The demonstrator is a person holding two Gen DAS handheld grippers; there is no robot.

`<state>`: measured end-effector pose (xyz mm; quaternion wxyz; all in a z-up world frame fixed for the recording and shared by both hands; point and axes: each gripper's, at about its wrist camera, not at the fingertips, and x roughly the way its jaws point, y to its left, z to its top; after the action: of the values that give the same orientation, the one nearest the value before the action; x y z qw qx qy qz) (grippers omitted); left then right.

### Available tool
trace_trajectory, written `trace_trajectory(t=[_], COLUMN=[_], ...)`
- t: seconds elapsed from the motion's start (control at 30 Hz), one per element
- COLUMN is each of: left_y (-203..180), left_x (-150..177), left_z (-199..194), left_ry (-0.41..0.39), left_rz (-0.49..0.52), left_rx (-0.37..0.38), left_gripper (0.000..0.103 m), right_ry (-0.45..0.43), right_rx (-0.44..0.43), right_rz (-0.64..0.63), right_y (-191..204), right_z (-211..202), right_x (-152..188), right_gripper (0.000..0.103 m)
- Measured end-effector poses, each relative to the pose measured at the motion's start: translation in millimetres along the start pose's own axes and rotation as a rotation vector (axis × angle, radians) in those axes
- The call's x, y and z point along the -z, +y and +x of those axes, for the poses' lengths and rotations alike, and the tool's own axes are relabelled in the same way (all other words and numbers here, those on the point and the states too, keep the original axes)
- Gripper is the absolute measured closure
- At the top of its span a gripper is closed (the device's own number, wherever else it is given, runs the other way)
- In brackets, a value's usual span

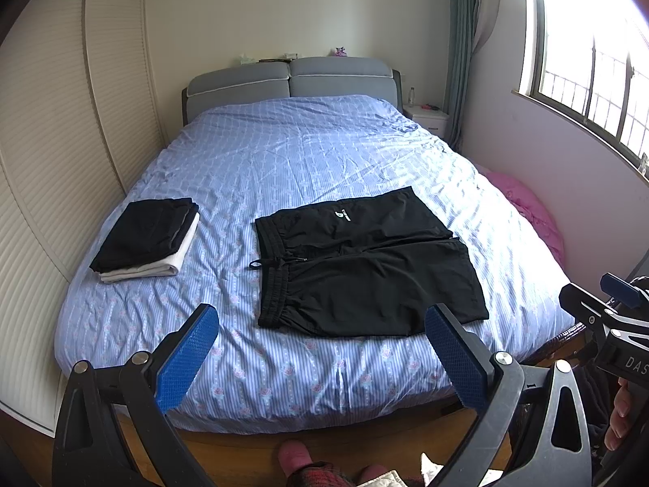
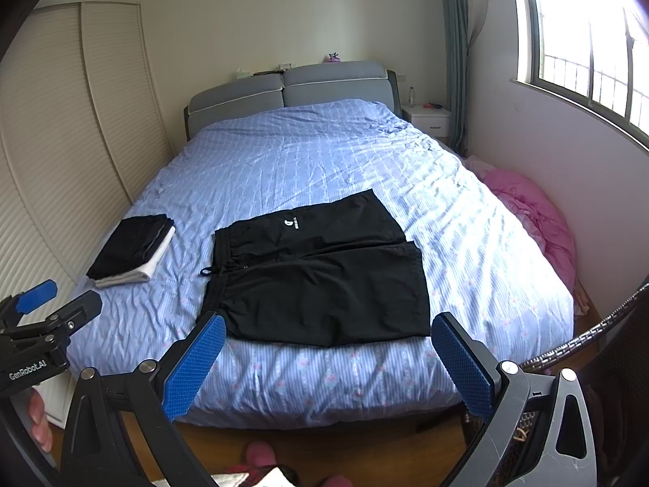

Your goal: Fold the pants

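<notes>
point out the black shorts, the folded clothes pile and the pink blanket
black fabric shorts (image 1: 365, 268), left wrist view, middle of the front
folded black and white clothes pile (image 1: 142, 235), left wrist view, top layer
crumpled pink blanket (image 2: 527, 211), right wrist view, middle

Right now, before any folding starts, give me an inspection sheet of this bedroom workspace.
Surface: bed with blue striped cover, wrinkled, mostly bare.
Job's things: black shorts spread flat near the foot, waistband toward the wardrobe side, drawstring out.
Clutter: folded stack, black on white, near the bed's left edge; pink bedding on the floor by the window wall.
Grippers: left gripper and right gripper both open, empty, hanging short of the bed's foot.
Cables: nothing seen.
Surroundings: wardrobe, headboard, nightstand with bottle, window, curtain, wicker piece at right.
</notes>
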<state>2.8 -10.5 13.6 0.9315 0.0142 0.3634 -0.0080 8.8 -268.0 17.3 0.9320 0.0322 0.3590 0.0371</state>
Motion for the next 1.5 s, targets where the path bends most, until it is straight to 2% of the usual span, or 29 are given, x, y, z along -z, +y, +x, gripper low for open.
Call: trace_trajectory(t=[0.57,0.97,1.27,1.37,1.5], left_y=[3,7,26,39,54], left_x=[1,6,20,25,28], left_z=[0,20,63,93,139], left_ry=[0.002,0.052,0.126,0.173,0.253], left_rz=[-0.003,-0.028,-0.071,-0.092,-0.144], left_rx=[-0.002,-0.023,-0.057,-0.061,-0.031], left_gripper=[0.0,0.0,0.0,0.0,0.0], right_ry=[0.006,0.045,0.129,0.183,0.256], right_rx=[0.0,-0.002,0.003,0.013,0.04], right_rz=[0.003,0.008,0.03,0.059,0.102], right_y=[-2,-6,-15,-20,-28], right_z=[1,17,58,86,133], right_x=[1,7,19,26,34], right_gripper=[0.0,0.0,0.0,0.001,0.001])
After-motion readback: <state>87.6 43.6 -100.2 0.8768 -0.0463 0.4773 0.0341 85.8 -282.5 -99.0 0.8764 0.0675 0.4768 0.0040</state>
